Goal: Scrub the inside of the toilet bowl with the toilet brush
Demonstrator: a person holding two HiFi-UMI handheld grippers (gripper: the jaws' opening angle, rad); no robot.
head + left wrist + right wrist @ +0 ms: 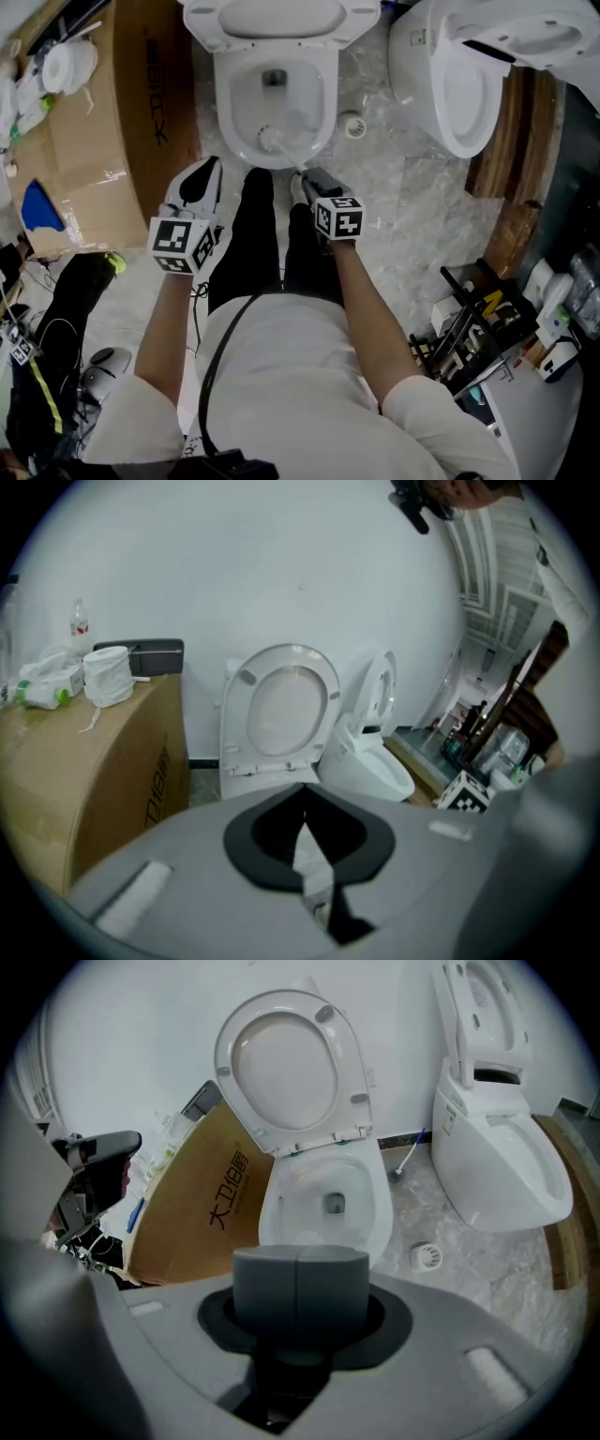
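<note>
A person stands over an open toilet bowl (pixel 231 112), lid (pixel 286 1063) raised against the white wall, with a hand-held gripper in each hand. The right hand-held gripper (pixel 309 176) reaches toward the front rim, its jaws pressed together. The thin handle of the toilet brush (pixel 273 140) runs into them, so they appear to be clamped on it, though the right gripper view shows only the closed jaws with the handle hidden behind them. The white brush head sits low inside the bowl, against the near wall and below the drain opening.

The left hand-held gripper (pixel 201 183) hangs just left of the person's legs, short of the bowl. Its jaws meet at the tips and grasp nothing.

A large cardboard box (pixel 141 94) stands to the left of the toilet, with a roll of paper (pixel 67 66) on top. A second toilet (pixel 450 89) stands to the right. A round floor drain (pixel 352 124) lies on the marbled floor (pixel 412 206) between the two.
</note>
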